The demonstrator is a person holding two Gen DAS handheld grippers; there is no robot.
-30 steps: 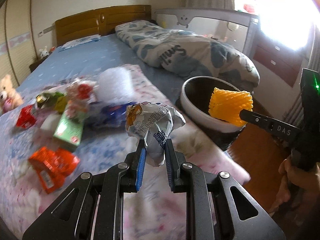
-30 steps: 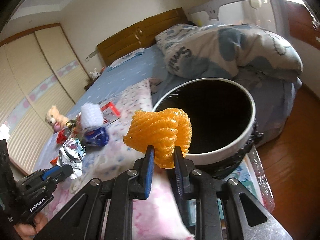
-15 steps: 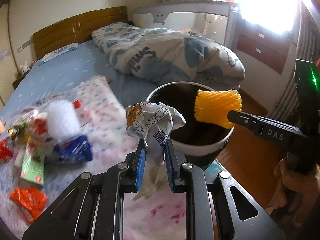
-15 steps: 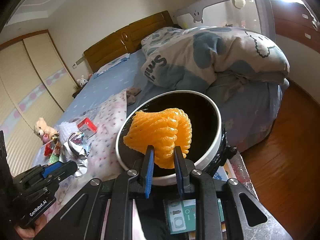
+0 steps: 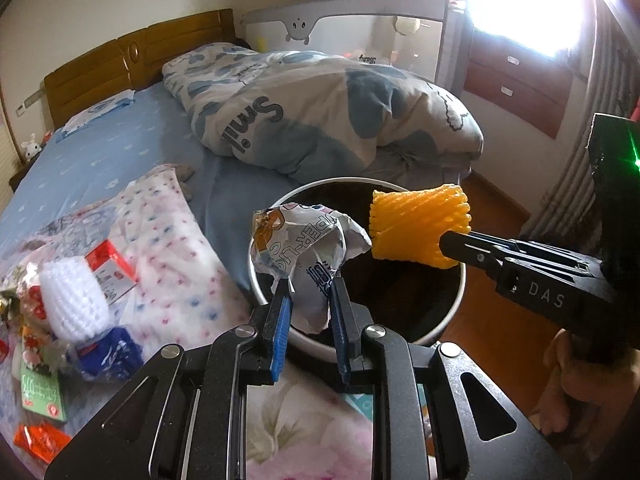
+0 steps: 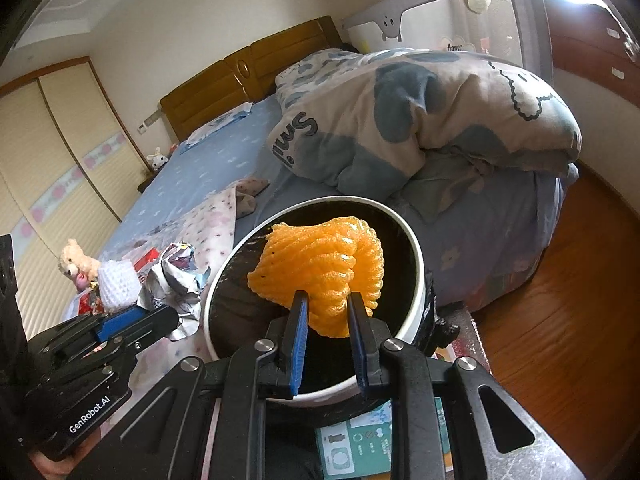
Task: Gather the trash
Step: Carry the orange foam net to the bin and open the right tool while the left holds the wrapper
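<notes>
Left wrist view: left tongs (image 5: 308, 292) clamped on a crumpled foil wrapper (image 5: 304, 248), held over the near rim of the white-rimmed bin (image 5: 448, 316) at the foot edge of the bed (image 5: 120, 152). Right tongs (image 5: 450, 242) come in from the right, gripping an orange foam net (image 5: 420, 228) above the bin mouth. Nothing released yet. Left on the bed near its left edge: white foam net (image 5: 74, 304), blue packet (image 5: 108, 350), green box (image 5: 42, 396), red wrappers (image 5: 40, 440). Right wrist view: right tongs (image 6: 328, 312) narrow, pinching the orange foam net (image 6: 324, 272) squarely over the black-lined bin (image 6: 416, 280); left tongs (image 6: 160, 316) with the foil wrapper (image 6: 176, 280) sit just left of the rim. Bin interior looks dark, contents can't tell. My read: two pieces ready to drop, most of the pile still to collect.
</notes>
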